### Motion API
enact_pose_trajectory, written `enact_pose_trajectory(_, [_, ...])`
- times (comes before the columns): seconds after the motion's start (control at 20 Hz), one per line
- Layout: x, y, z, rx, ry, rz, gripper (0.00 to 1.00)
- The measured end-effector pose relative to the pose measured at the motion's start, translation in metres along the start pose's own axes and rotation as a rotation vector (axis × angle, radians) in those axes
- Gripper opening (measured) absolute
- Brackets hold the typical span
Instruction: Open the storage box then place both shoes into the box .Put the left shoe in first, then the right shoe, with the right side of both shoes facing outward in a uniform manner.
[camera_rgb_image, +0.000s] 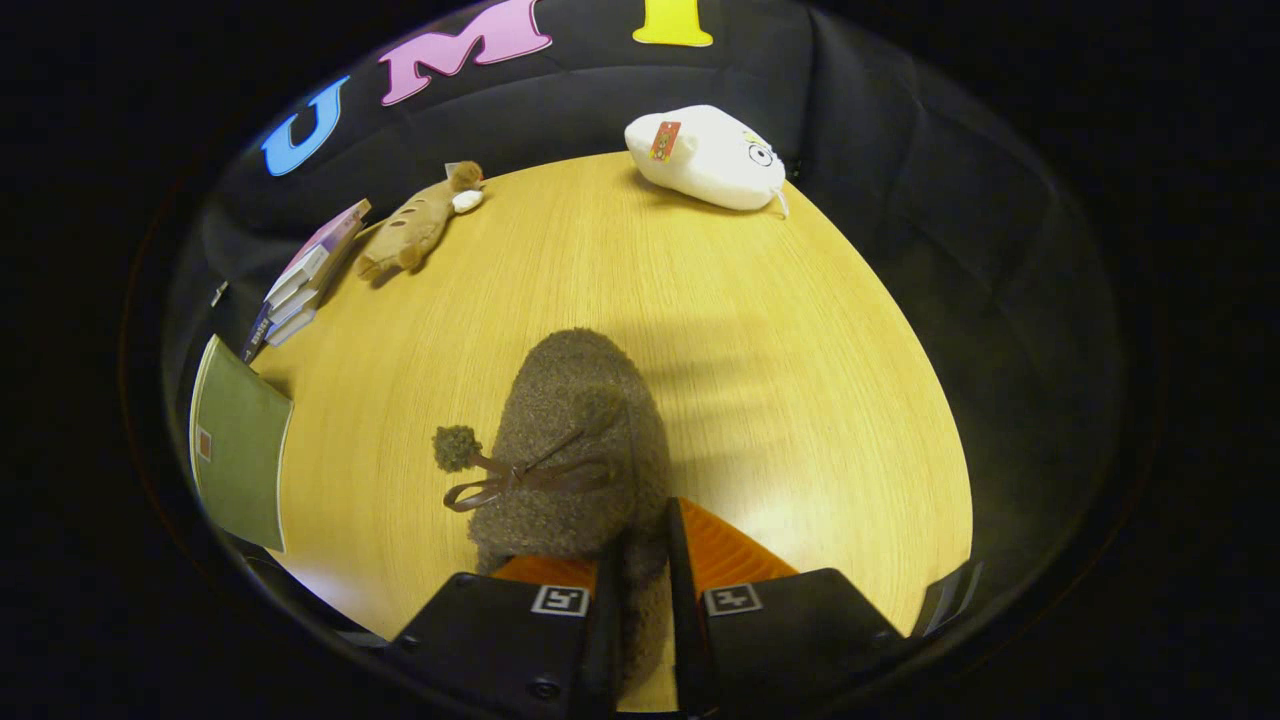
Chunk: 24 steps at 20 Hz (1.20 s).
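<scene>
One gripper (640, 600), its two fingers closed onto the heel rim of the single brown fuzzy shoe (575, 450) (one pom-pom and one ribbon bow on it). One round wooden table (800, 350) carries everything. Two soft toys lie at its far edge: one tan plush animal (418, 222) and one white plush (708, 155). One stack of books (305, 280) (perhaps four, hard to separate) and one green book (240, 450) sit at the left edge.

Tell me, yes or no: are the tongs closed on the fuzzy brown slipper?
Yes. Both fingers of the tongs pinch the fuzzy brown slipper at its near edge.
</scene>
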<state>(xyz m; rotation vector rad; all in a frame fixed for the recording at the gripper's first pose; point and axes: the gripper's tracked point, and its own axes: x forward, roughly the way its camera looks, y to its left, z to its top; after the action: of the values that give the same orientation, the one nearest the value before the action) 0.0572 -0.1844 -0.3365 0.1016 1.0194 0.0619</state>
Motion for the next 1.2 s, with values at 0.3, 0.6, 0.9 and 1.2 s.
enact_pose_trajectory(0.3, [-0.006, 0.012, 0.004, 0.134, 0.005, 0.029, 0.05])
enact_pose_trajectory(0.6, [-0.072, 0.055, 0.021, 0.247, -0.092, 0.021, 0.05])
enact_pose_trajectory(0.9, [-0.139, 0.139, 0.026, 0.262, -0.172, 0.057, 0.05])
enact_pose_trajectory(1.2, [-0.184, 0.25, 0.04, 0.256, -0.213, 0.17, 0.05])
